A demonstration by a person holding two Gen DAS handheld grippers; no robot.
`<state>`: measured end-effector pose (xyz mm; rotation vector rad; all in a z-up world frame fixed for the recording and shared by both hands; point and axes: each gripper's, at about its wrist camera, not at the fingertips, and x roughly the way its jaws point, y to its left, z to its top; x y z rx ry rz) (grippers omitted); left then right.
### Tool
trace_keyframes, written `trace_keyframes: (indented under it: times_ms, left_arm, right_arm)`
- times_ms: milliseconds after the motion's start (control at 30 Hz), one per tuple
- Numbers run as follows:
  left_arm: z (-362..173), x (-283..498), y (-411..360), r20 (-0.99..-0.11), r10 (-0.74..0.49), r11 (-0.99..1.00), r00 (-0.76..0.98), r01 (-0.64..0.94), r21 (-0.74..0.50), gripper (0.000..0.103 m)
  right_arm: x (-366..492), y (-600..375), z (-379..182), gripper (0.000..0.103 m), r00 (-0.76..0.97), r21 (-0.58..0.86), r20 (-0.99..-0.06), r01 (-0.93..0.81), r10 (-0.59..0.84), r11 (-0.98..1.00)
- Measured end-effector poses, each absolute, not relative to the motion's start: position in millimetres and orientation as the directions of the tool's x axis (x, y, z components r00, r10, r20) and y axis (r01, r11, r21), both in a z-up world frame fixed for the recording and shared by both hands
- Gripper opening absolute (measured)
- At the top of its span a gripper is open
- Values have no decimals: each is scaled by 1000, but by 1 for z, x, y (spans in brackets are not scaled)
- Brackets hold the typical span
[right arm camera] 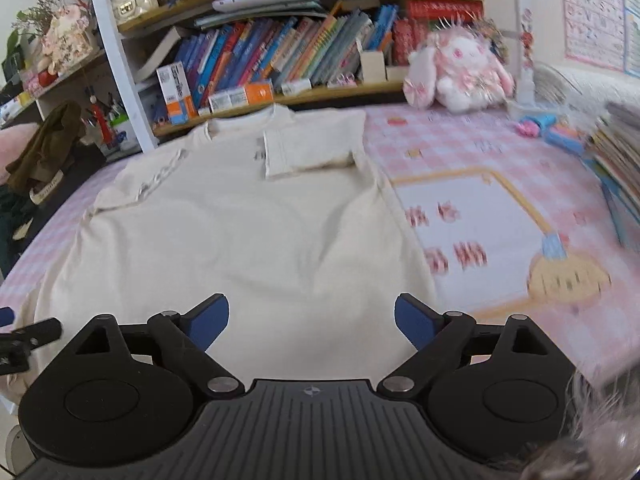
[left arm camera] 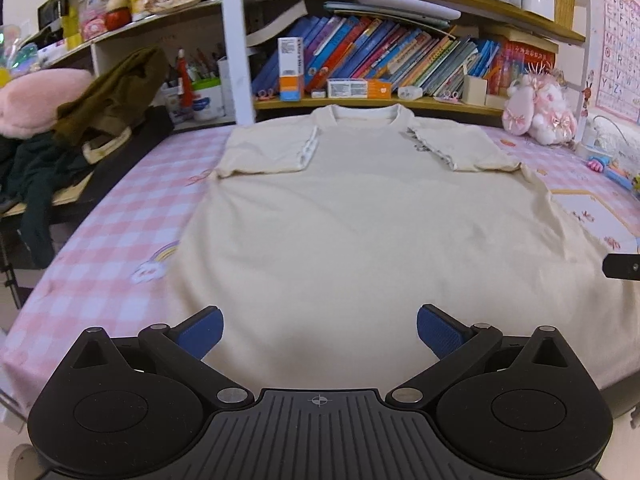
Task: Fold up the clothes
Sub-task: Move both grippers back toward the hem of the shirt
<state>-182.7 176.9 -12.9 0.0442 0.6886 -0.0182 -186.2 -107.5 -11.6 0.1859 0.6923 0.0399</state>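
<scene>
Clothes pile (left arm camera: 80, 120): olive and dark garments heaped on a dark stand at the far left, beside a pink soft thing; off the bed.
Bedsheet (left arm camera: 120, 216): pink and white checks with a small rainbow print, showing on both sides of the shirt.
Left gripper (left arm camera: 320, 332): low in the left wrist view, over the near hem of the shirt; its blue-padded fingers (left arm camera: 202, 334) stand wide apart with only flat cloth seen between them, nothing pinched.
T-shirt (left arm camera: 340, 220): cream, spread flat on the bed, collar towards the bookshelf, hem towards the cameras; both short sleeves are folded inward onto the chest, the left one just beside the collar, the right one partly covering a small dark print.
Right gripper (right arm camera: 312, 324): over the near right part of the hem; fingers (right arm camera: 416, 326) spread wide, gripping nothing.
Bookshelf (left arm camera: 400, 104): behind the collar, a row of leaning books with small boxes in front.
Plush rabbit (right arm camera: 460, 76): pink and white, sitting on the bed at the far right corner, well apart from the shirt.
Book stack (right arm camera: 616, 168): blurred, at the right edge.
</scene>
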Motion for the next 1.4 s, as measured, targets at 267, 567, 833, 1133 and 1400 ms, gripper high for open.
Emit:
trace_keyframes:
  times_ms: [267, 567, 833, 1133, 1400]
  left_arm:
    - [-10, -206, 216, -632, 31, 1000, 775, -27, 16, 103]
    - [-10, -217, 243, -616, 51, 993, 786, -103, -50, 103]
    - [-14, -219, 244, -626, 48, 995, 778, -95, -42, 103]
    - [-19, -225, 255, -645, 59, 992, 762, -118, -48, 103]
    - [-21, -229, 263, -660, 70, 990, 748, -132, -45, 103]
  right_arm:
    - [-212, -102, -17, 90, 743, 235, -664, 98, 86, 967]
    - [-220, -106, -19, 90, 716, 203, -696, 120, 57, 972]
    - [-223, -102, -21, 90, 709, 204, -702, 117, 63, 972]
    - [-230, -104, -25, 90, 698, 224, -714, 160, 51, 961]
    - [-234, -101, -28, 90, 689, 238, -722, 166, 61, 957]
